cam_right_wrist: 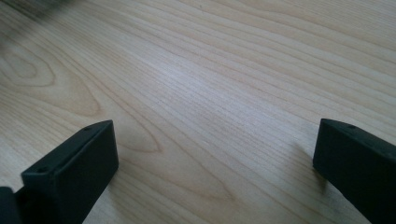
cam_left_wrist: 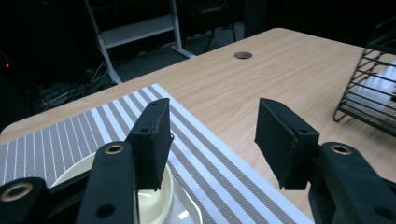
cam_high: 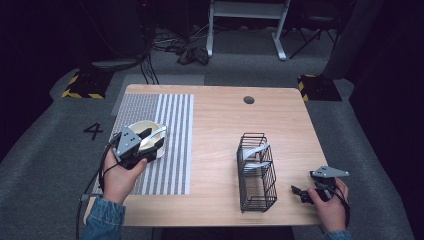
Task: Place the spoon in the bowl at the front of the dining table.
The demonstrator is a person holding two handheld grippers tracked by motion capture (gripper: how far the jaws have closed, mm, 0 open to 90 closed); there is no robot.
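Cream bowl [cam_high: 150,134] lies just beneath the open left hand-held gripper [cam_high: 150,136].

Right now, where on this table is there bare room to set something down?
The widest free patch is the bare wood between the striped mat and the wire rack, running back to the cable hole. The mat's far end is bare too. It is crowded around the bowl under the left gripper.

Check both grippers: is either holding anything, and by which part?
Nothing is held. The left gripper hangs open above the bowl on the mat, jaws empty. The right gripper is open over bare table.
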